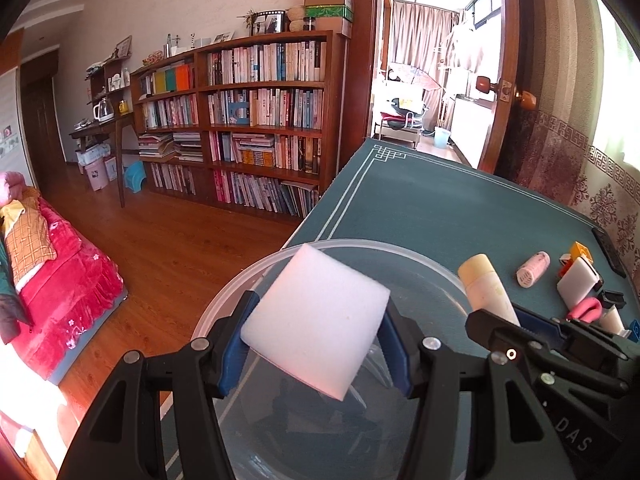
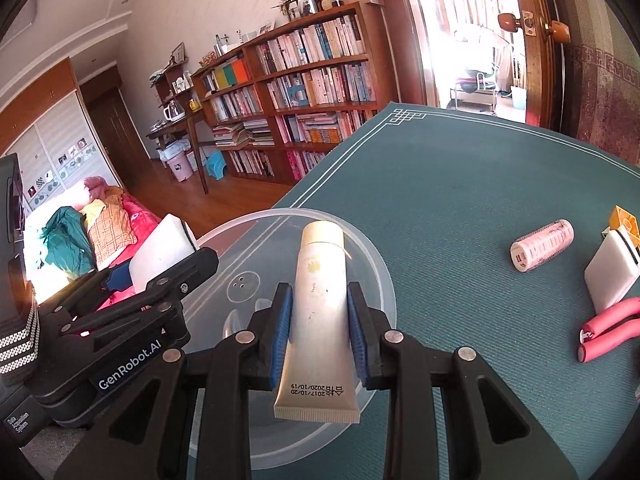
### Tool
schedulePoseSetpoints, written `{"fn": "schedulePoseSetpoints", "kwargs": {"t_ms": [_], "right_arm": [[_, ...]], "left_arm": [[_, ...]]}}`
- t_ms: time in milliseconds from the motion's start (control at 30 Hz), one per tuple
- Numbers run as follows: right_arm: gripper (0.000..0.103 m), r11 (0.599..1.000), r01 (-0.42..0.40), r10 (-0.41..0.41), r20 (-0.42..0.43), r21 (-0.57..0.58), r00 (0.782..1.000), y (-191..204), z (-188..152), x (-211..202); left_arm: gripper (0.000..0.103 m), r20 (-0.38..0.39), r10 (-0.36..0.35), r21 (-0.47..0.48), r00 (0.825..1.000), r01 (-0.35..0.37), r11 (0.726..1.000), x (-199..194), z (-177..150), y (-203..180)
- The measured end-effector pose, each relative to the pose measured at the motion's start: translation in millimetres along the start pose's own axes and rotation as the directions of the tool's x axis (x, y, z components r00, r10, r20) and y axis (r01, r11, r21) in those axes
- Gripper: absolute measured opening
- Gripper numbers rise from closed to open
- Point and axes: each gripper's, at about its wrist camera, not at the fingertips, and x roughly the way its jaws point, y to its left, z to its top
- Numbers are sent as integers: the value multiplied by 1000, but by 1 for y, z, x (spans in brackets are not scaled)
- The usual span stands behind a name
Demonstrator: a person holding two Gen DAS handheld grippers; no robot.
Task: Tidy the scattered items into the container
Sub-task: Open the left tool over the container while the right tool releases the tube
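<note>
My left gripper [image 1: 316, 332] is shut on a white foam sponge block [image 1: 316, 316], held over the clear round plastic container [image 1: 420, 248]. My right gripper [image 2: 320, 320] is shut on a cream squeeze tube [image 2: 318, 300], cap pointing away, above the same container [image 2: 372, 256]. The tube [image 1: 486, 288] and right gripper [image 1: 520, 336] show at the right of the left wrist view. The left gripper with the sponge [image 2: 160, 252] appears at the left of the right wrist view. Loose on the green mat lie a pink hair roller [image 2: 542, 244], a white block [image 2: 612, 276] and a pink clamp-like tool [image 2: 608, 328].
The green table mat [image 2: 460, 168] ends at its left edge above a wooden floor [image 1: 168, 240]. A yellow block [image 2: 624, 218] sits behind the white block. A dark flat remote-like object [image 1: 610, 252] lies by the wall. A bookcase [image 1: 248, 120] and a red-covered bed [image 1: 60, 280] stand beyond.
</note>
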Motion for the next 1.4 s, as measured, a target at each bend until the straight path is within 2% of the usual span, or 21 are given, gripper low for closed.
{"fn": "schedulePoseSetpoints", "kwargs": {"t_ms": [167,233,300,1033,1400], "right_arm": [[30,1000,-9,9,-7,12,1000,-3,0,5],[32,1000,-7,7,1,12,1000,-3,2,5],[40,1000,-7,7,5,18,1000,-5,3,4],[41,996,13,-14,18,86,1000,-28,-8,-8],[43,992,29,-31,15,124,999,-43,-14,-16]], "left_arm": [[65,-1,1,-1,1000,-1,1000,1,0,0],[77,-9,-5,-12,1000,5,1000,1,0,2],[80,-16,-4,-31,1000,4,1000,2,0,4],[81,-14,-15,-45,1000,14,999,-1,-1,2],[83,-2,-21,-23,1000,21,1000,-7,-1,-12]]}}
